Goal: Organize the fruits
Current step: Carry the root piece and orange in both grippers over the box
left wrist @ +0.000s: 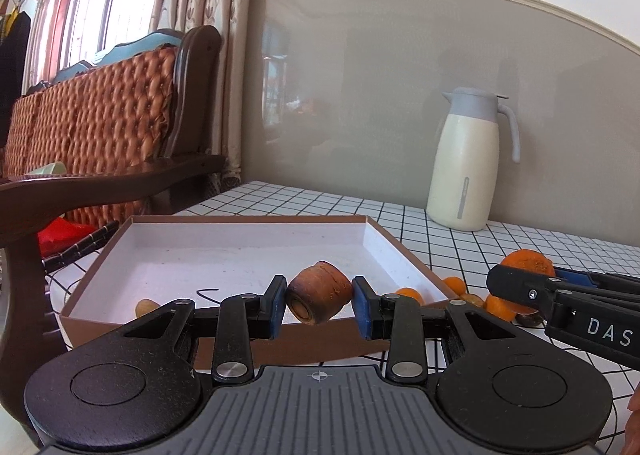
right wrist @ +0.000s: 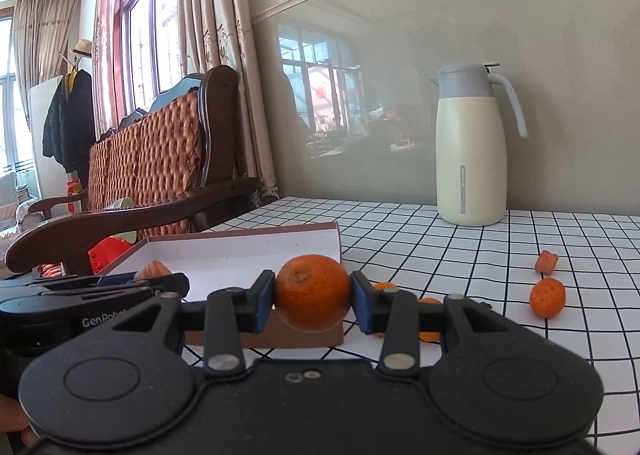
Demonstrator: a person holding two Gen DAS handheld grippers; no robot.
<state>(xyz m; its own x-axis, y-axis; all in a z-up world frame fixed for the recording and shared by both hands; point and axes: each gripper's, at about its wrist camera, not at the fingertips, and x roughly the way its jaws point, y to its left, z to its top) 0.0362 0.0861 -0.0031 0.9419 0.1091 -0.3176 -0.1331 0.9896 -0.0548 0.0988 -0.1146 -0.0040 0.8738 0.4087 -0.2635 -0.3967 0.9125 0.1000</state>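
My left gripper (left wrist: 319,305) is shut on a brown carrot chunk (left wrist: 319,292) and holds it over the near edge of the shallow brown box (left wrist: 248,251) with a white inside. My right gripper (right wrist: 313,295) is shut on an orange (right wrist: 313,292), held just right of the box's near corner (right wrist: 316,239). The right gripper also shows in the left wrist view (left wrist: 520,287) with the orange (left wrist: 527,261). A small yellow-brown fruit (left wrist: 146,307) lies in the box's near left corner. Several small oranges (left wrist: 410,295) lie on the table right of the box.
A cream thermos jug (left wrist: 468,163) stands at the back by the wall. A loose orange (right wrist: 547,297) and a carrot piece (right wrist: 546,262) lie on the checked tablecloth (right wrist: 480,255) at right. A wooden wicker-backed bench (left wrist: 100,127) stands left of the table.
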